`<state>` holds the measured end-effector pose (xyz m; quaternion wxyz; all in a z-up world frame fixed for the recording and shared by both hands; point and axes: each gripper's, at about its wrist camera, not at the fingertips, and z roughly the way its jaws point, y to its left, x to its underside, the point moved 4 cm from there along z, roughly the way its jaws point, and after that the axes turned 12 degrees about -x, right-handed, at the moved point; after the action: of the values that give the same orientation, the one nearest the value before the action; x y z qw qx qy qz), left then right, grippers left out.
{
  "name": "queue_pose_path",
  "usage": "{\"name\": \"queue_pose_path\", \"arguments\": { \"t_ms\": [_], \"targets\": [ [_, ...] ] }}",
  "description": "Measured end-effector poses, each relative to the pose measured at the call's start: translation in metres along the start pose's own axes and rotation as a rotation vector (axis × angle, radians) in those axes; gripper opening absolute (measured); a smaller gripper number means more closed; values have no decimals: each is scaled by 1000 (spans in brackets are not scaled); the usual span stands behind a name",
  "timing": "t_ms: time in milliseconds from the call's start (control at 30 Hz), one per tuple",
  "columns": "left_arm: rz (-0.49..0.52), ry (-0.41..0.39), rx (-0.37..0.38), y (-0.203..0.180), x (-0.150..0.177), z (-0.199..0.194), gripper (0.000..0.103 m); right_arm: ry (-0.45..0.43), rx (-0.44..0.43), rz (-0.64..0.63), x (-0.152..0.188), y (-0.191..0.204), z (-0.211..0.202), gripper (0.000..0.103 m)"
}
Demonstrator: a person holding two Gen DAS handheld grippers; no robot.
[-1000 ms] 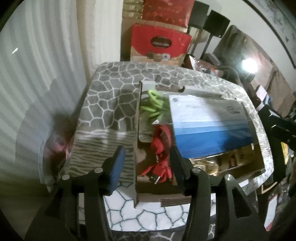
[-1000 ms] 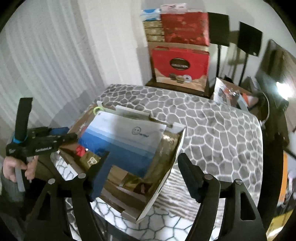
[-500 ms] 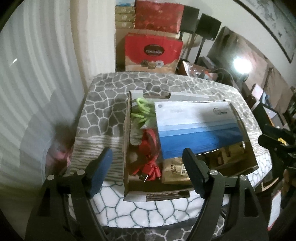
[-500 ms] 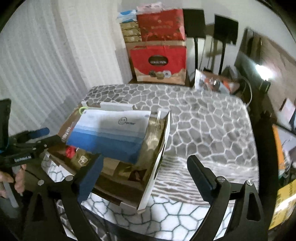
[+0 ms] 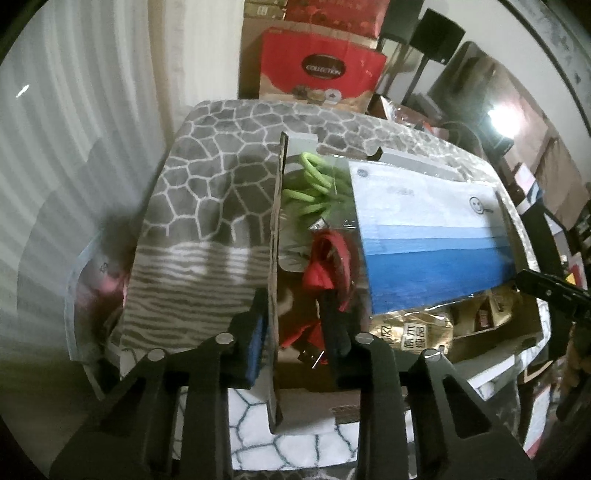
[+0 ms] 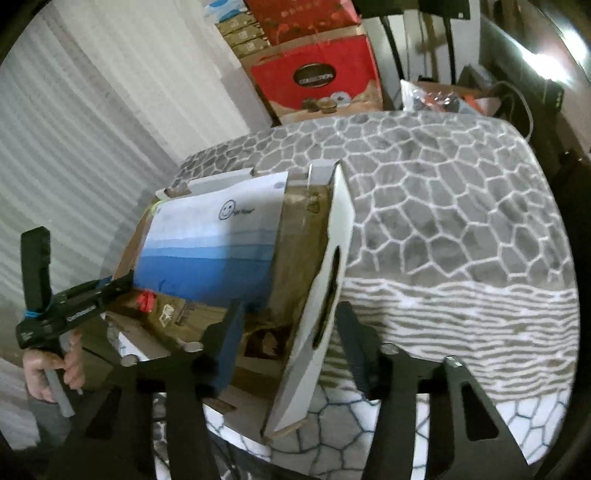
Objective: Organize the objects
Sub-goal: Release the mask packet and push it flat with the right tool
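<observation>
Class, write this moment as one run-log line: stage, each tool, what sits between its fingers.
stage: gripping open cardboard box | left tool: closing, left box wall between fingers | right tool: closing, right box wall between fingers

White pleated curtain fills the left side. Table under a grey cloth with white cobblestone pattern, a striped band nearer the camera. Behind the table, stacked cartons and a red "Collection" bag against a pale wall. Two black speakers on stands. Bright lamp glare at right, dark cluttered furniture around it.
</observation>
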<state>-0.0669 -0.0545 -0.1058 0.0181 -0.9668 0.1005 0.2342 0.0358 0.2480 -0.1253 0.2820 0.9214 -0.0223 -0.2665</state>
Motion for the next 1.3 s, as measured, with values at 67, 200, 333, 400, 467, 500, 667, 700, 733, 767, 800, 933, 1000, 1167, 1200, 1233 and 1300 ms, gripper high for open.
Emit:
{"name": "queue_pose_path", "arguments": {
  "t_ms": [67,200,333,400,467,500,667,700,733,767,800,933,1000,1167,1200,1233,1300],
  "targets": [
    [1,2,2,0,0,1,24,3,-20,9,1,0,3,43],
    [-4,8,9,1,-1,2,23,-5,-37,17,-1,0,3,43],
    [-5,6,0,1,-3,2,23,-7,-12,-6,-3,2,3,44],
    [-9,3,-1,-2,-5,2,23,-14,1,-10,-6,1,2,44],
    [-13,-7,1,-6,-10,1,23,-27,6,-4,-10,-3,0,44],
    [-13,-10,1,-9,-12,1,23,-32,6,-2,-12,-5,-1,44],
    [-5,-21,12,-29,-27,1,23,-59,28,-1,-24,-16,-12,44],
    [-3,-19,15,-32,-30,1,23,-65,33,3,-27,-20,-14,44],
    [1,-18,21,-37,-33,3,23,-70,35,7,-28,-23,-16,44],
    [4,-17,24,-41,-35,4,23,-75,37,12,-30,-27,-18,44],
    [6,-16,27,-45,-36,6,23,-79,37,17,-32,-32,-20,44],
    [16,-5,28,-60,-42,14,23,-82,45,38,-36,-49,-21,44],
    [23,-6,21,-66,-42,17,23,-83,51,43,-37,-55,-20,44],
    [44,-21,-7,-75,-44,19,23,-102,50,50,-36,-60,-22,43],
    [46,-21,-7,-75,-43,19,23,-102,57,46,-35,-58,-22,43],
    [47,-20,-4,-75,-43,19,23,-103,66,41,-35,-57,-22,43],
    [46,-15,7,-75,-43,19,24,-104,78,38,-35,-55,-21,47]
  ]
}}
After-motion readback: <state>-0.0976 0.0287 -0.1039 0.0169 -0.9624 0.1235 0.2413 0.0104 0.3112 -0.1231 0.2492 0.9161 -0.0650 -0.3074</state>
